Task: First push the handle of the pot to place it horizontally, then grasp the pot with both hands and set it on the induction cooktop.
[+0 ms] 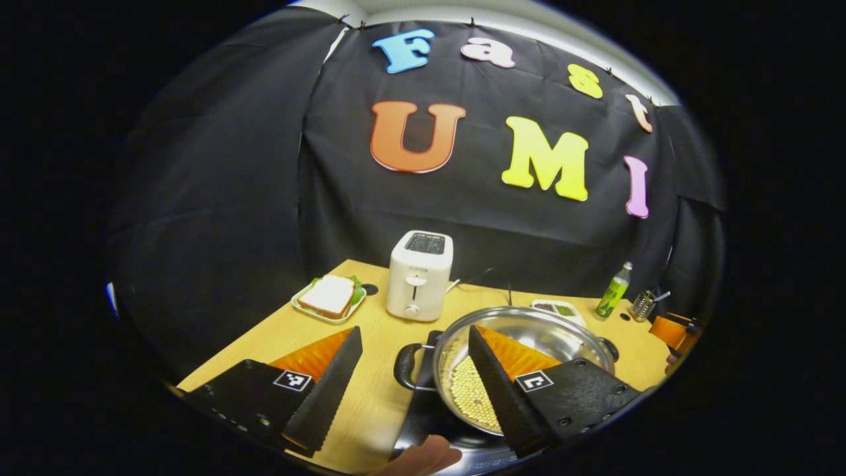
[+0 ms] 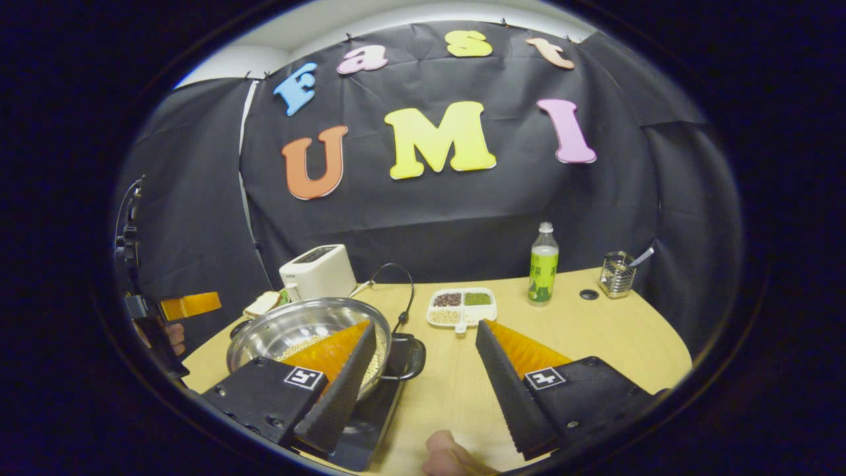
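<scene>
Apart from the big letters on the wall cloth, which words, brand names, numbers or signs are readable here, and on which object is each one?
None can be read.
Toaster: small mark on its front, too blurred.
Green bottle: printed label, too small.
Left gripper and right gripper: each finger bears a square black-and-white marker, a pattern and no text.

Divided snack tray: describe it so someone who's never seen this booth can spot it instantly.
Start at the light wooden table against the black cloth wall. Behind the shiny steel pot, between the white toaster and the green-labelled clear plastic bottle, lies a small white rectangular tray. It alone is split into compartments, holding dark, green and pale beans or grains.
</scene>
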### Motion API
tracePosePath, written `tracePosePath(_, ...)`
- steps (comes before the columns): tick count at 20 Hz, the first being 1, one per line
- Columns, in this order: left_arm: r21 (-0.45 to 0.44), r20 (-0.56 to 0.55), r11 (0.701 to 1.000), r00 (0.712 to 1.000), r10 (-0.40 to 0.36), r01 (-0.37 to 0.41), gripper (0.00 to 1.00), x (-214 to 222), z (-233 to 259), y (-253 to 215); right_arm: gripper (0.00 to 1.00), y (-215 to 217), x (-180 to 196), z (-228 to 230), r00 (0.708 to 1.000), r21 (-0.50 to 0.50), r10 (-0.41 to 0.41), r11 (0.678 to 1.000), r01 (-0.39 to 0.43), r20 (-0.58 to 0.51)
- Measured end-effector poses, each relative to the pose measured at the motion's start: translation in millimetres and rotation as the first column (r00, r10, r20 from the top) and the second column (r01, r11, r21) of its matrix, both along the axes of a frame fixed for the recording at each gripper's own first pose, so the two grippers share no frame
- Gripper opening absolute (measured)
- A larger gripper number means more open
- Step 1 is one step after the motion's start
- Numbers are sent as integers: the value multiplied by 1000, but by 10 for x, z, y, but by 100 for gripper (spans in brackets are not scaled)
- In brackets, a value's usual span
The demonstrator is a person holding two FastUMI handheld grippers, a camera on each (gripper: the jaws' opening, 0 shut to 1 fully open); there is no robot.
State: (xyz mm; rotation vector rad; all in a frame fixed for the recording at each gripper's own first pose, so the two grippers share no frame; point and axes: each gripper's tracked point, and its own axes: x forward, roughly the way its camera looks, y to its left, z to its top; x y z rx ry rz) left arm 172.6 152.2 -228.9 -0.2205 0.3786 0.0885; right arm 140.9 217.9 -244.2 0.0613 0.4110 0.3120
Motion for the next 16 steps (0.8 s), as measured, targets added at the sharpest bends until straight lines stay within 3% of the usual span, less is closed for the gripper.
tracePosePath(6,-23,171,1000,985,-12,16,95,-293,900,-182,98,-277,-316,615,994,-34,-39,998,43,105)
tracePosePath(16,82,237,997,971,-26,7,95,-1051,1607,-293,96,-872,-950,1527,965,-41,-135,988,148,225)
